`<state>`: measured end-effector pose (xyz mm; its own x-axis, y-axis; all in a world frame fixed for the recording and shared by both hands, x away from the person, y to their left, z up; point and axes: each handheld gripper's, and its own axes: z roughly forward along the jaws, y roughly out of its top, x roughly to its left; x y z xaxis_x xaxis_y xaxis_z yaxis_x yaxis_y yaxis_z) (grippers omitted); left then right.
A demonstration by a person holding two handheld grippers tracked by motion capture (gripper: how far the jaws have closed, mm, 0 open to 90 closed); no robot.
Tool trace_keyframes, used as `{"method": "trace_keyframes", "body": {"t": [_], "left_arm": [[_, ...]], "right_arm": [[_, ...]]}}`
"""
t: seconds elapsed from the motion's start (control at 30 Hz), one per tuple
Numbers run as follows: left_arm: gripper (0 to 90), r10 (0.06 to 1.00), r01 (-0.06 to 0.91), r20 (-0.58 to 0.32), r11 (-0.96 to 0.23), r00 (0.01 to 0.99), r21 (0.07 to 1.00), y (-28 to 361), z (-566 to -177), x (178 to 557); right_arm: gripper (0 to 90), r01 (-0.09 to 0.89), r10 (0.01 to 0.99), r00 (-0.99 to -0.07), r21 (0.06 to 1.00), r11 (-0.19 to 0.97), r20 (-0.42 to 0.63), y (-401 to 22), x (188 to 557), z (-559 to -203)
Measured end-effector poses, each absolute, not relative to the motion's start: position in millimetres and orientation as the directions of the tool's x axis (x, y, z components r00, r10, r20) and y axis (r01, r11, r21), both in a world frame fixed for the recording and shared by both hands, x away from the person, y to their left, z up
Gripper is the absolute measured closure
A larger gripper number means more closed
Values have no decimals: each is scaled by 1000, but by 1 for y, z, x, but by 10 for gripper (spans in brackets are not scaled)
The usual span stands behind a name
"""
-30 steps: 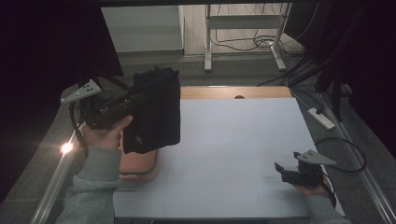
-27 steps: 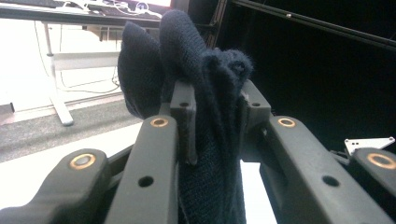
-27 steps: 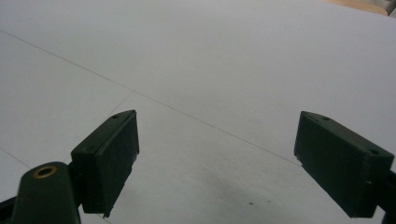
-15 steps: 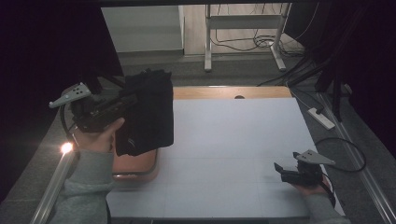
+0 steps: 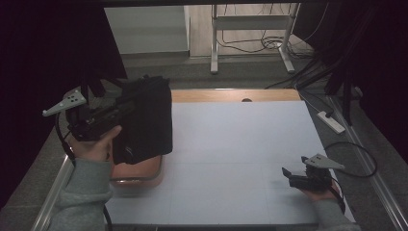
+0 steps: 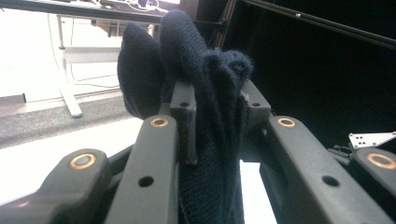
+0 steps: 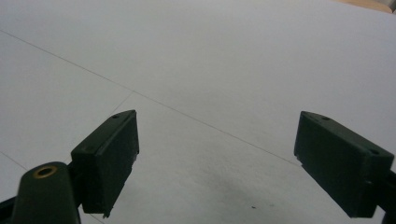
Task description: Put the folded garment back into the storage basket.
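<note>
A dark navy knitted cloth [image 5: 146,120], folded thick, hangs in the air at the table's left side, above an orange-brown tray [image 5: 139,174]. My left gripper [image 5: 126,105] is shut on its upper edge; in the left gripper view the bunched cloth [image 6: 205,93] is pinched between the two pads and rises above them. My right gripper [image 5: 288,174] rests low at the table's front right, away from the cloth. In the right gripper view the right gripper [image 7: 217,163] stands open over bare white tabletop, nothing between its fingers [image 7: 109,154].
A white sheet [image 5: 240,144] covers the table, with a wooden strip [image 5: 231,95] at its far edge. A metal rail [image 5: 53,192] runs along the left side. A power strip [image 5: 331,121] and cables lie on the floor to the right. A white table frame [image 5: 250,33] stands behind.
My left gripper has carried the cloth a little to the left and slightly lower. The right gripper has kept still.
</note>
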<state>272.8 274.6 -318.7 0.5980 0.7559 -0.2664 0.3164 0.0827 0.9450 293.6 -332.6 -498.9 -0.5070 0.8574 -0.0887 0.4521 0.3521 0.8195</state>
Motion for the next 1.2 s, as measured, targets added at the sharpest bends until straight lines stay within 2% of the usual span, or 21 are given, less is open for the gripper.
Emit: {"method": "trace_keyframes", "body": {"t": [1.2], "left_arm": [[725, 743, 357, -296, 81, 601, 930, 307, -345, 258]], "right_arm": [[148, 461, 863, -499, 819, 342, -80, -337, 292, -500]]}}
